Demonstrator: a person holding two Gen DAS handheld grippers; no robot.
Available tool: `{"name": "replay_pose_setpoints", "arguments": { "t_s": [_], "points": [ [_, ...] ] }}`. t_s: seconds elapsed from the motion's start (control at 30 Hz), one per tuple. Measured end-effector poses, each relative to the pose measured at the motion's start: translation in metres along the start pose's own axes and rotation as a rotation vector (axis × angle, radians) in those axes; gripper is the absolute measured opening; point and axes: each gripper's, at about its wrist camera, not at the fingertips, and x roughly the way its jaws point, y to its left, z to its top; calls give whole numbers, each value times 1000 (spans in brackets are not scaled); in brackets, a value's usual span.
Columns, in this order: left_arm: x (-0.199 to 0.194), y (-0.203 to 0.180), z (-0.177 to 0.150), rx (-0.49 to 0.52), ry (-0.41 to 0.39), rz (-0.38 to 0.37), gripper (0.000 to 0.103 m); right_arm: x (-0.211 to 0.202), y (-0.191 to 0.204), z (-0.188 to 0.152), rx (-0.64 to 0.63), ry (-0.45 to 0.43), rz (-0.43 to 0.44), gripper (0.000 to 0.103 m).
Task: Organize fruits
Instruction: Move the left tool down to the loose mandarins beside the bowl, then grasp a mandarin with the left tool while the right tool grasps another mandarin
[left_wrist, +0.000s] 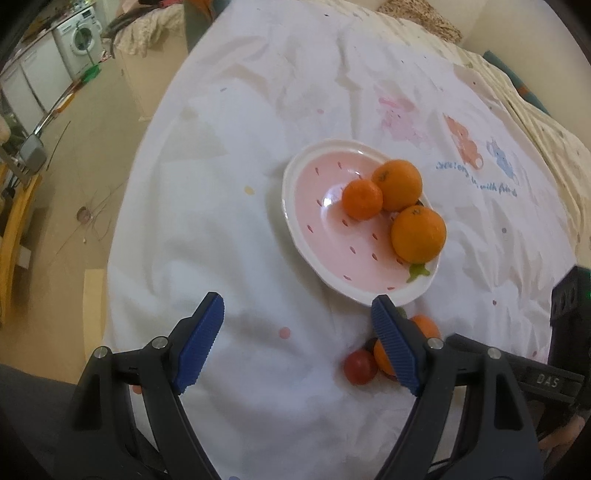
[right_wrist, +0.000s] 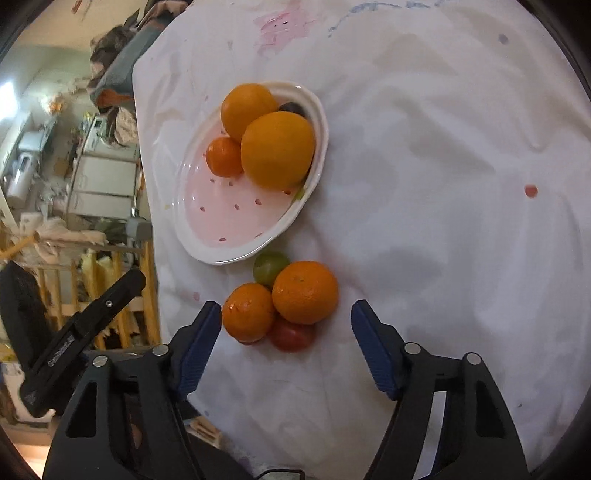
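Right wrist view alone shows a green fruit beside the plate; both tongs released

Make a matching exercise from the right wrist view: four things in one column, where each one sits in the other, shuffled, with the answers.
Things:
1. biggest orange
2. green tomato
3. red tomato
4. right gripper

Places:
A. on the cloth, touching the plate's near rim
B. on the pink plate
C. open, its blue pads either side of the loose fruit pile
D. on the cloth, nearest the camera, under the two mandarins

Pairs: 1-B, 2-A, 3-D, 4-C
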Motion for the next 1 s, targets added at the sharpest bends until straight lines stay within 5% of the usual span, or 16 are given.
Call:
{"name": "replay_pose_setpoints", "arguments": {
  "t_s": [0.23, 0.43, 0.8, 1.0],
  "points": [
    [23, -36, -19, 136, 136, -111, 79, -15, -16, 4, 72, -61, -11, 74],
    [44, -73, -33, 258, 196, -116, 78, -32, -28, 5, 118, -120, -14, 74],
    [59, -73, -37, 239, 235, -182, 39, -46, -29, 7, 127, -158, -6, 74],
    [38, -72, -39, 260, 182, -191, 38, -48, -28, 6, 121, -163, -9, 74]
  ]
}}
